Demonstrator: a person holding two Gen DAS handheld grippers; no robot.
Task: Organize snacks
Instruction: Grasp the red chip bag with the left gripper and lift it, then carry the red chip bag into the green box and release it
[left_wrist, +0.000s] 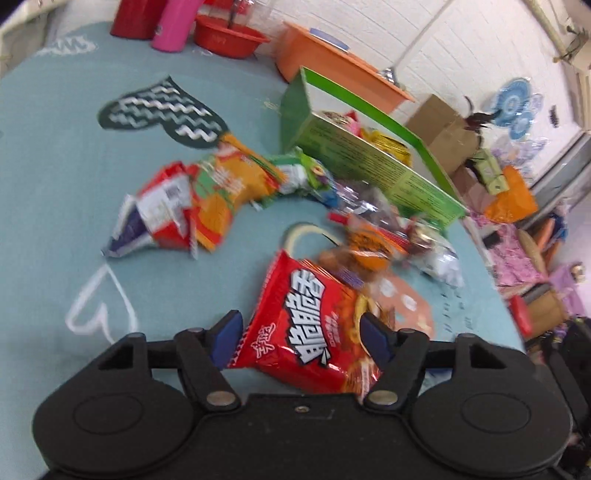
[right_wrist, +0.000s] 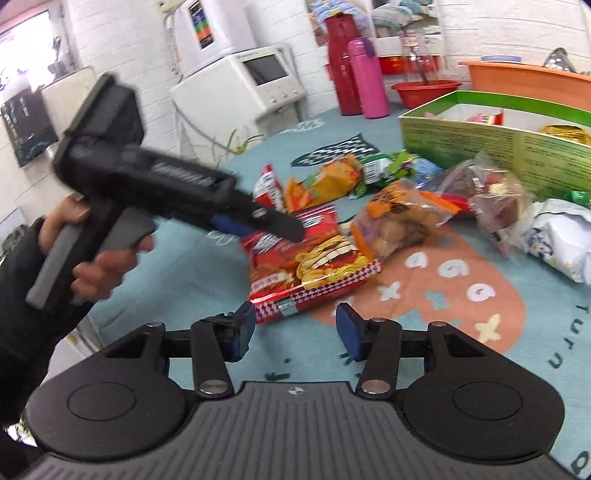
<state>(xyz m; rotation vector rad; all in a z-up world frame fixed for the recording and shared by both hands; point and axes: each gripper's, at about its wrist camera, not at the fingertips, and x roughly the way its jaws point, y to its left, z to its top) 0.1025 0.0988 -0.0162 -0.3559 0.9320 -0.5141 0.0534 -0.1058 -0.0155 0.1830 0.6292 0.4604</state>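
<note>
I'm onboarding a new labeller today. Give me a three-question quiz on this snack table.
1. True or false: the green box already has snacks inside.
2. Which packet sits between the left tool's fingers: A) red noodle packet, B) white bag, C) orange chip bag?
3. Fill in: the pink bottle stands beside a ____ bottle.

Key: 1 true; 2 A; 3 red.
</note>
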